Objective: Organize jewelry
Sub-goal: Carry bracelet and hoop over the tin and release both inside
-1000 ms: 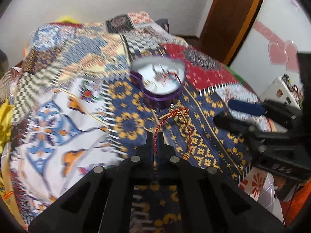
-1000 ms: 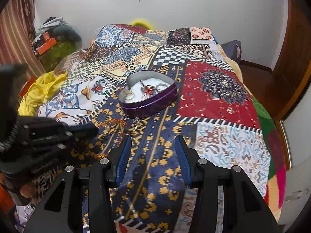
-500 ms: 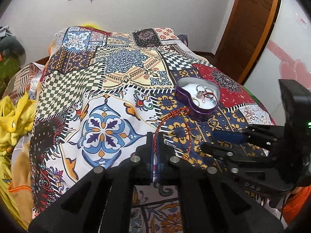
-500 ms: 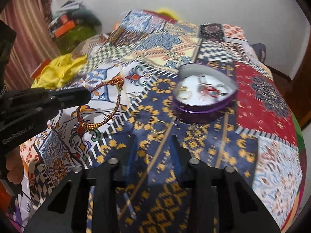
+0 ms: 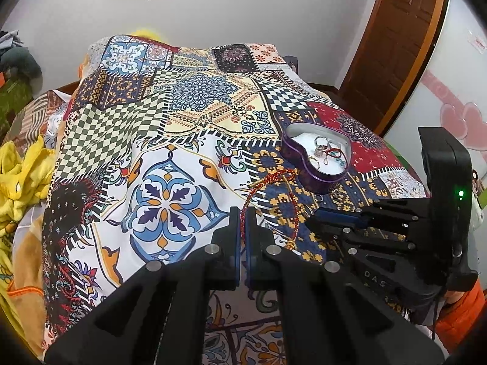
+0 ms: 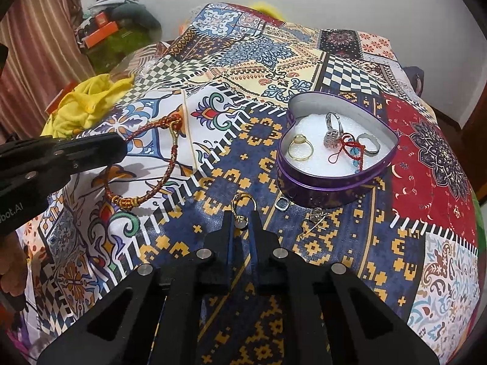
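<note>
Since half a second ago the right gripper (image 6: 241, 219) has dropped lower and narrowed its jaws, which now sit either side of a gold ring (image 6: 242, 205) with a pale stone on the blue-and-yellow patch of the quilt (image 6: 426, 140); whether the pads actually touch the ring cannot be told, a thin gap shows on each side. Left gripper (image 5: 242, 214) is clamped shut on a red-and-gold braided bracelet (image 6: 146, 164), which hangs clear of the quilt, its loop drooping to the right of the fingertips in the left wrist view. Heart-shaped purple tin (image 6: 334, 164) stands open on the quilt, far and right of the right gripper. Inside it on white padding: a gold ring at left, a silver stone ring upright near the middle, a plain silver band at right, a red cord charm with blue beads between them. On the quilt just near the tin lie a small square silver piece (image 6: 282, 204) and a small gold pin-like item (image 6: 315, 219). Yellow cloth (image 6: 88, 103) is bunched at the far left.
</note>
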Available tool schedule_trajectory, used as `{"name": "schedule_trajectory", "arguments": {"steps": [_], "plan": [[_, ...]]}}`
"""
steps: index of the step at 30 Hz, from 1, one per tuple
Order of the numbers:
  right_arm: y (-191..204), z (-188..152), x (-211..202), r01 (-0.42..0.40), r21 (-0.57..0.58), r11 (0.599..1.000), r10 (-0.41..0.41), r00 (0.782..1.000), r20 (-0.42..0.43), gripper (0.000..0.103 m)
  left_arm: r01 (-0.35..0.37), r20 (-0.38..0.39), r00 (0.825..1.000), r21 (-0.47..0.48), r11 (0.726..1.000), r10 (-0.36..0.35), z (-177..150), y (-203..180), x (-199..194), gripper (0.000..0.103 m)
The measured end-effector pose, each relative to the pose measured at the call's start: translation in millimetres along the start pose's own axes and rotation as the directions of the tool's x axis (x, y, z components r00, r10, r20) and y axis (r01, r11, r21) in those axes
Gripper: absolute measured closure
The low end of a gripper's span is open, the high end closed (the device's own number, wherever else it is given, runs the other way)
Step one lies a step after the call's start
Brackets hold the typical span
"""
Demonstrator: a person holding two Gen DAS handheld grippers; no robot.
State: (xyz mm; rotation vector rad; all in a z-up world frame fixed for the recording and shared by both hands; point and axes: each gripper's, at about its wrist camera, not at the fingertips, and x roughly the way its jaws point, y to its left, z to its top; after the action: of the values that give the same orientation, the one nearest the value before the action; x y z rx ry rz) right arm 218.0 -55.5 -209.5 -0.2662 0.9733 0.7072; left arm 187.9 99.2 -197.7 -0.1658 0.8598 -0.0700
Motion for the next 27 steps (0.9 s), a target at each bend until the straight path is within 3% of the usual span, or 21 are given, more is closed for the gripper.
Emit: {"name": "schedule_trajectory", "arguments": {"steps": [14, 27], "plan": [[-12, -2, -50, 0.033, 0.034, 0.999, -0.036, 0.994, 0.104, 0.095, 0.01, 0.048, 0.999, 0.036, 0.999, -0.011, 10, -27, -26, 0.102], [-37, 10, -99, 0.079, 0.091, 0.993, -0.099, 0.965, 0.242, 0.095, 0.002, 0.108, 0.994, 0.066, 0.998, -0.009, 38, -54, -34, 0.102]]}}
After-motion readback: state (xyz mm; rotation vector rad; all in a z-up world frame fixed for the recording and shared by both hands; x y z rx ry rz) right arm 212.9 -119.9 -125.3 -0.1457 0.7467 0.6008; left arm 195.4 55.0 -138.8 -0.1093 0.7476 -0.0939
